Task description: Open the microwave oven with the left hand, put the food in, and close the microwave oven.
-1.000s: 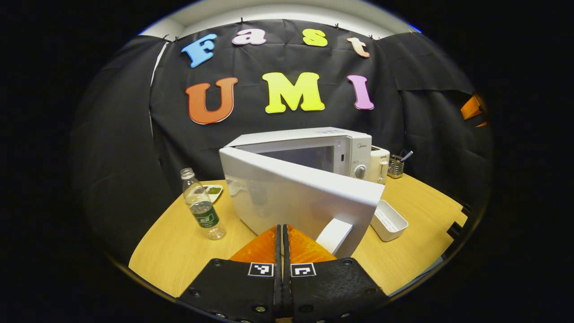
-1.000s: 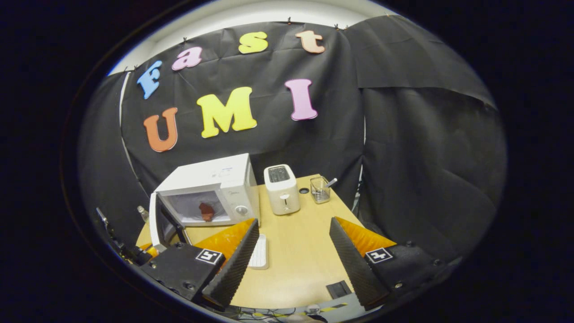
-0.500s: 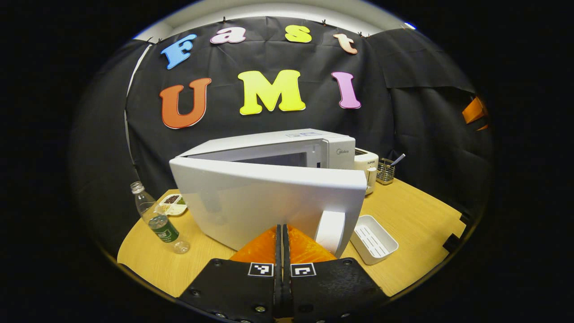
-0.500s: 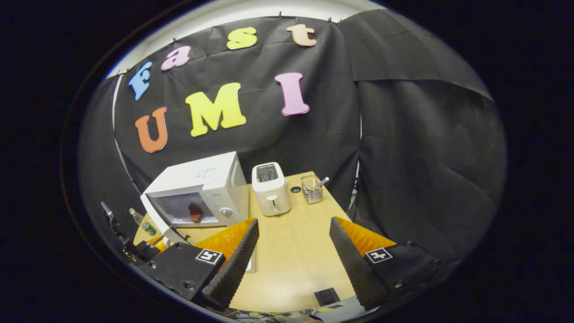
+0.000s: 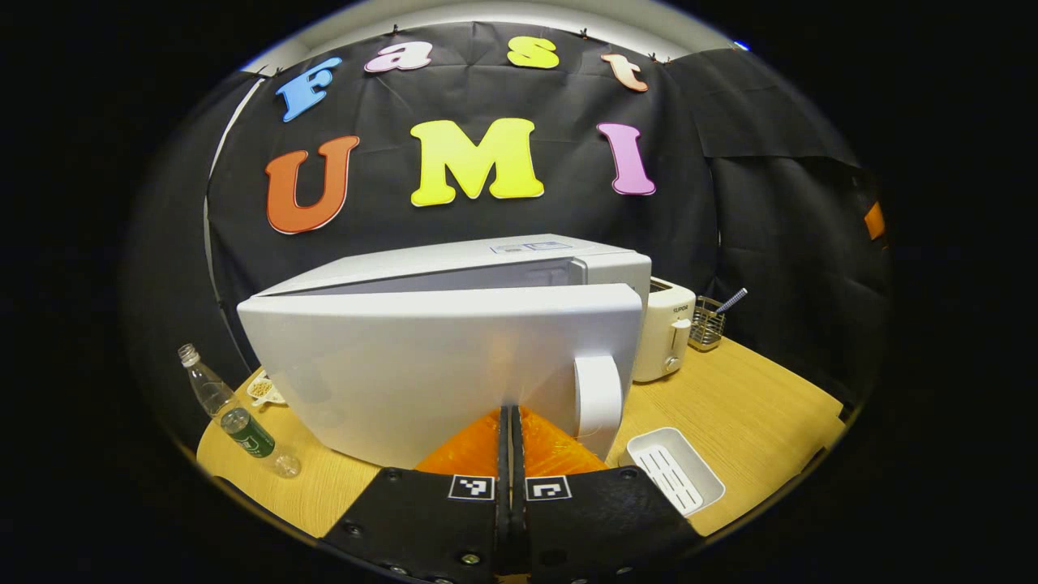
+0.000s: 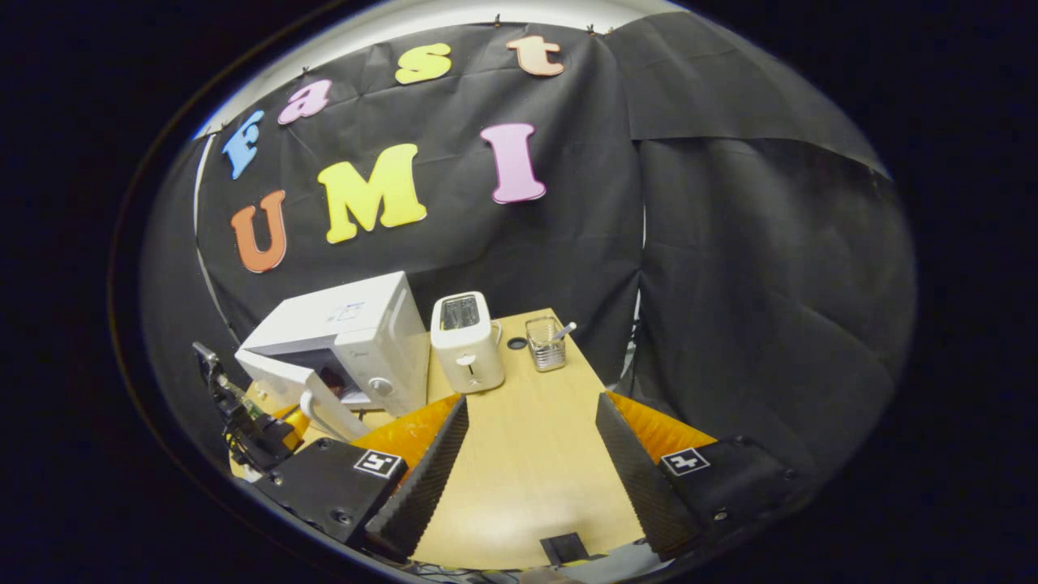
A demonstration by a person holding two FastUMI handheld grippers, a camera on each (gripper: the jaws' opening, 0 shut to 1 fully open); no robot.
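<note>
The microwave door (image 5: pixel 438 365) is swinging shut: a second ago it was standing wide open, and now only a narrow wedge of gap is showing between it and the microwave oven (image 5: pixel 568 264). The left gripper (image 5: pixel 511 422) is sitting with its fingers closed flat against each other, gripping nothing, their tips right up against the lower face of the door, just left of the door handle (image 5: pixel 598 393) (whether they are actually touching the panel cannot be told). In the right gripper view the food (image 6: pixel 328 376) is lying inside the oven cavity as a small reddish lump, half hidden now behind the door where earlier it was in plain sight. The right gripper (image 6: pixel 531 430) is hanging above the wooden table (image 6: pixel 527 454) in front of the oven, its fingers spread well apart and empty, as they were before. A toaster (image 5: pixel 665 328) is standing just beside the oven's right side, a wire holder (image 5: pixel 707 322) beyond it, a white tray (image 5: pixel 673 469) lying in front of the oven, and a water bottle (image 5: pixel 235 422) standing off its left side.
</note>
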